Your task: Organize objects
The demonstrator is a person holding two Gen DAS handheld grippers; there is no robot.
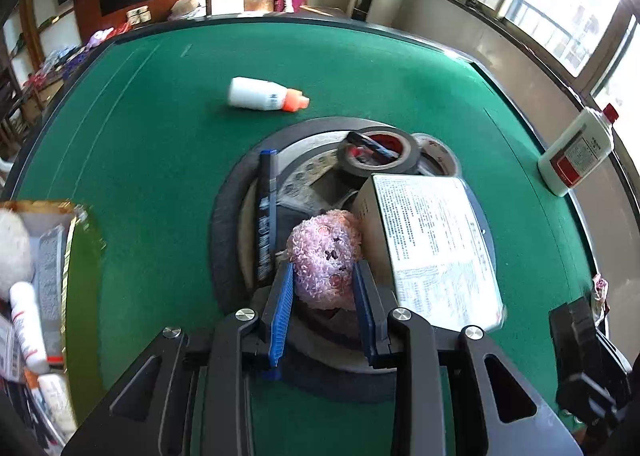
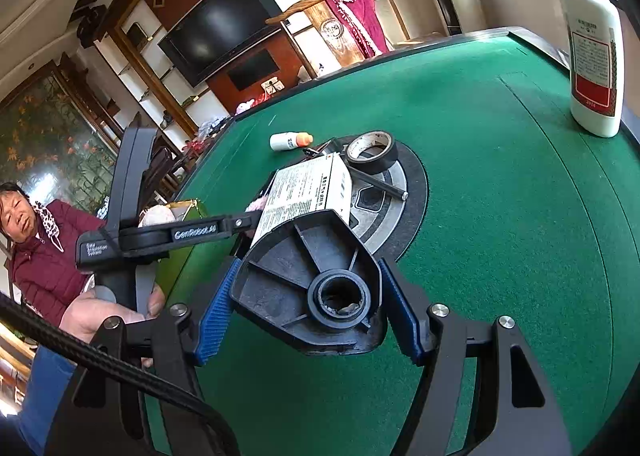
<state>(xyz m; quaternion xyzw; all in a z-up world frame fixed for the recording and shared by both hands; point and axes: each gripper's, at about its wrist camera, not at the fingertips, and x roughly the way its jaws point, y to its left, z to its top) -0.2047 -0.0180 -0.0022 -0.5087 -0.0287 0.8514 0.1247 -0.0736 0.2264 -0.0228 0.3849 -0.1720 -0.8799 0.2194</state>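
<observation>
Pink plush toy [image 1: 326,260] pinched between blue pads of left gripper [image 1: 324,306], lower centre of left wrist frame; pads [image 1: 281,312] pressing both flanks, fuzz bulging past them. Toy face-up toward lens, long axis roughly up-frame along the fingers, hanging over the round metal hub [image 1: 308,175] at mid-table. Around it: dark blue marker [image 1: 266,215] just left, lying up-frame; white printed box [image 1: 432,240] just right, touching or nearly so; black tape roll [image 1: 378,153] beyond, a clear tape roll [image 1: 438,155] behind that. Open container [image 1: 78,256] with gold-edged green wall at far left edge of frame, holding white tubes and something white and fluffy; likely destination, well apart from the toy, leftward across bare green felt [image 1: 160,135]. Left gripper plainly the nearer and the one carrying. Small white bottle with orange cap [image 1: 266,95] lying on its side up-frame; tall white bottle with red cap [image 1: 576,151] upright at right edge. In right wrist frame, right gripper [image 2: 312,308] closed on a black ribbed plastic part with round socket [image 2: 316,288], pads against its sides, low centre of frame. Coming move judged a leftward carry; risk of brushing the marker.
</observation>
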